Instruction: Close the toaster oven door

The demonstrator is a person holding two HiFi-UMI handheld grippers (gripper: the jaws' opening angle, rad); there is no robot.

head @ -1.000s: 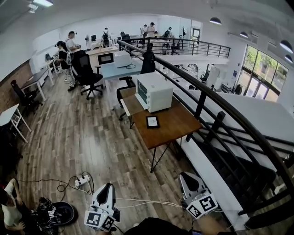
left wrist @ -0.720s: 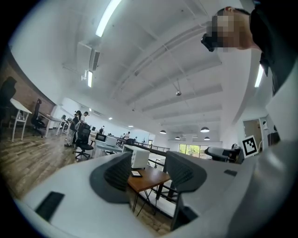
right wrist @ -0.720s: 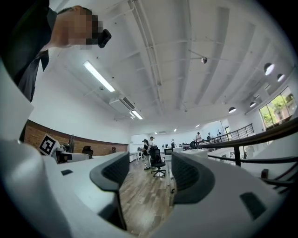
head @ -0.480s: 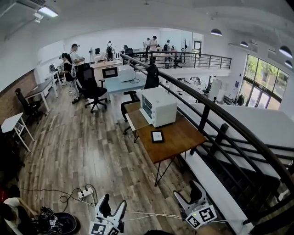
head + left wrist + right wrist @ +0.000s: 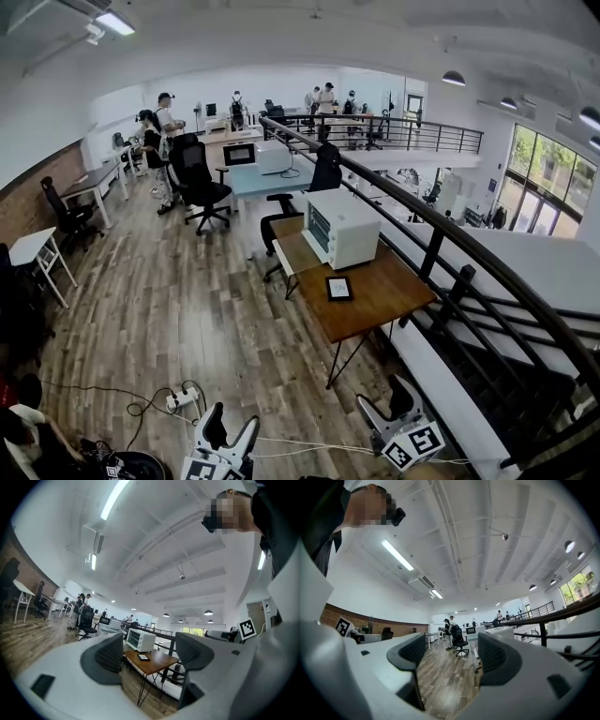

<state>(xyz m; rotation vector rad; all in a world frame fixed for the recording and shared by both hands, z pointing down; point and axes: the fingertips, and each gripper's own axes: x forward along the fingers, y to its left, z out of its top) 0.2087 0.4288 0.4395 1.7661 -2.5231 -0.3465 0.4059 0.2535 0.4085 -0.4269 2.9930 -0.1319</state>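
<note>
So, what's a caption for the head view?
Left gripper opening and right gripper open, both empty, far from the toaster oven on the wooden table.

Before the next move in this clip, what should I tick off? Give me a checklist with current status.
1. Left gripper free: ok, jaws opening, nothing between them.
2. Right gripper free: ok, jaws apart, empty.
3. Toaster oven within reach: not ok, it stands far off on the wooden table.
4. Door position: cannot tell from here.
</note>
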